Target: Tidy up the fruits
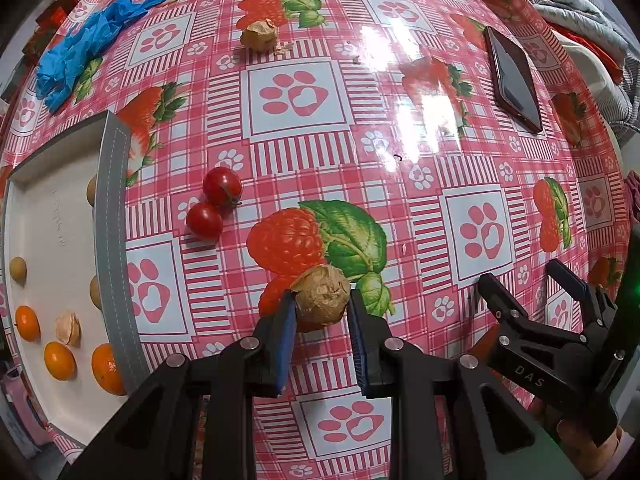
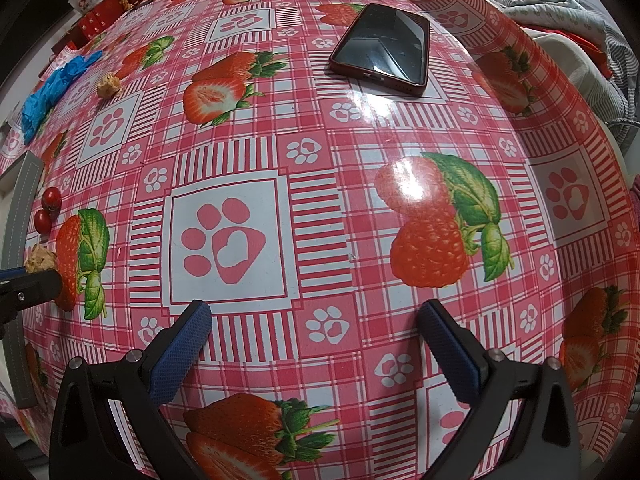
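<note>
My left gripper (image 1: 322,307) points down at the table and is shut on a brown, papery-husked fruit (image 1: 320,292), with a blue pad on either side; whether the fruit rests on the cloth I cannot tell. Two cherry tomatoes (image 1: 222,186) (image 1: 204,221) lie just left of it, beside a grey-rimmed white tray (image 1: 112,220). The tray holds orange fruits (image 1: 60,360), small tan fruits (image 1: 18,269) and a loose husk (image 1: 68,329). A second husked fruit (image 1: 259,35) lies far up the table. My right gripper (image 2: 314,314) is open over bare cloth, with nothing between its fingers.
A phone (image 2: 382,48) in a red case lies on the far right of the strawberry-print tablecloth. Crumpled blue gloves (image 1: 80,48) lie at the far left. Red boxes line the far left edge, and bedding is heaped beyond the right edge.
</note>
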{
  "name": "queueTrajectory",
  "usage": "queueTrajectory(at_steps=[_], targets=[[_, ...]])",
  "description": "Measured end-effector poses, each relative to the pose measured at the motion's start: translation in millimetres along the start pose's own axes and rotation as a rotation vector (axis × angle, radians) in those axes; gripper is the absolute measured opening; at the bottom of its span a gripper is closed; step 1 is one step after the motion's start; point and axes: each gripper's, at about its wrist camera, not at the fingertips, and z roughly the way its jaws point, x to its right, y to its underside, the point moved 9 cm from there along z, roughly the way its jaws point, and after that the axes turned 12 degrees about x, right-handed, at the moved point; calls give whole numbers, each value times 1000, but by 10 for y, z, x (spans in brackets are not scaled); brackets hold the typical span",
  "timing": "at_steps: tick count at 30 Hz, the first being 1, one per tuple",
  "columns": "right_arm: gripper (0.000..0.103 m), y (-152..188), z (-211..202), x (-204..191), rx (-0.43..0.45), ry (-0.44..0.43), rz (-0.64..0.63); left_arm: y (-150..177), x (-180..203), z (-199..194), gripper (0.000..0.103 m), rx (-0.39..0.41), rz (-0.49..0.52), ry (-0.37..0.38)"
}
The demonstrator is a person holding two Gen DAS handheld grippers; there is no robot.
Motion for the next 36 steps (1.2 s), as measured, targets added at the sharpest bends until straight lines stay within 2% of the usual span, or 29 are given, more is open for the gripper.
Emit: queueTrajectory(at_steps=[24, 30, 35, 36], targets=[[103, -25, 10, 6, -16, 9, 17, 48, -101, -62, 27, 8, -9, 6], [103, -75, 62, 14, -58, 14, 23, 76, -238, -189, 27, 19, -21, 4], [103, -83, 35, -47, -140, 43, 8, 163, -451, -388, 27, 34, -43, 4], [103, -89, 0, -117, -146, 27, 3, 152, -508, -430, 27, 36, -50, 3]])
